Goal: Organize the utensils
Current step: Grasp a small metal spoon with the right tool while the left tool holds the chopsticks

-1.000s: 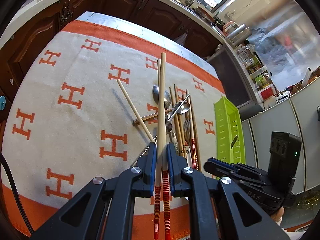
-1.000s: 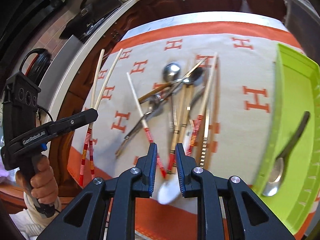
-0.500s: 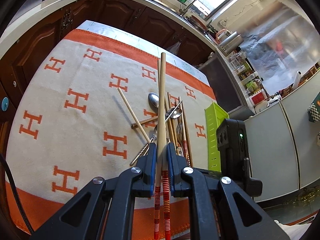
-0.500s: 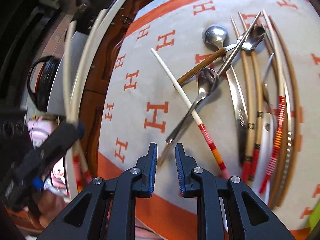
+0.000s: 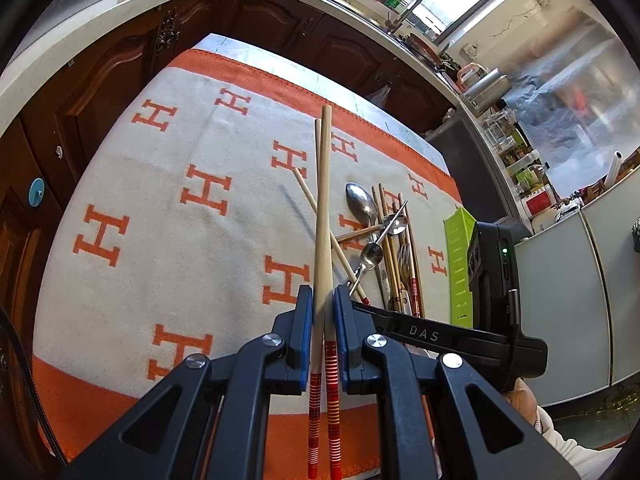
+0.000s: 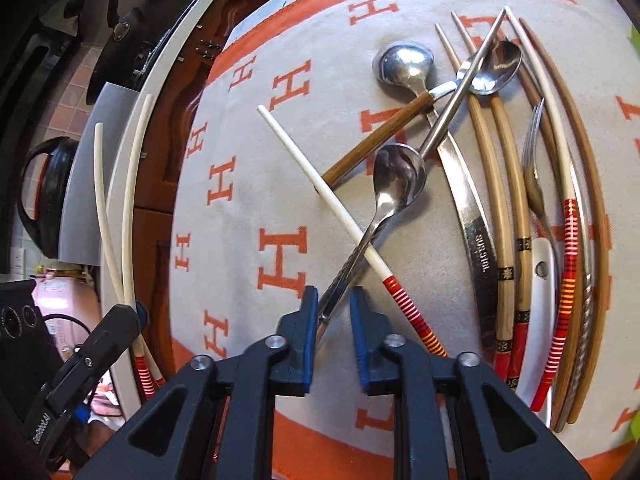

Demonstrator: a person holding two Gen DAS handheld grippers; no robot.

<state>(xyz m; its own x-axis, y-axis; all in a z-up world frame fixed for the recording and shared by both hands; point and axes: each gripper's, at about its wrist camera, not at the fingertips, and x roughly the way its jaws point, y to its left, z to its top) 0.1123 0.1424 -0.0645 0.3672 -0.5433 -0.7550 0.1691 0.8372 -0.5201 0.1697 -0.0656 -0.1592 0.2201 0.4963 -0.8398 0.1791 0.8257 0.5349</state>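
Observation:
My left gripper [image 5: 322, 292] is shut on a pair of pale chopsticks [image 5: 323, 200] with red-striped ends, held above the cloth. In the right wrist view that pair [image 6: 116, 240] hangs off the table's left edge. My right gripper [image 6: 334, 304] is low over the cloth, and its jaws are closing around the thin handle of a steel spoon [image 6: 396, 176]. The handle lies against the left pad [image 6: 310, 320], with a gap to the right pad. A single white chopstick [image 6: 340, 220] with a red-striped end crosses under the spoon's handle.
A heap of utensils lies to the right: a knife [image 6: 476, 240], wooden chopsticks [image 6: 508, 184], a fork [image 6: 534, 152], two more spoons and a white ladle handle. A green tray [image 5: 458, 264] stands beyond the heap. The cloth [image 5: 192, 240] with orange H marks covers the table.
My right gripper has dropped toward the cloth and swung over the spoon's handle, and its jaws have narrowed. My left gripper has drifted sideways, still holding the chopstick pair.

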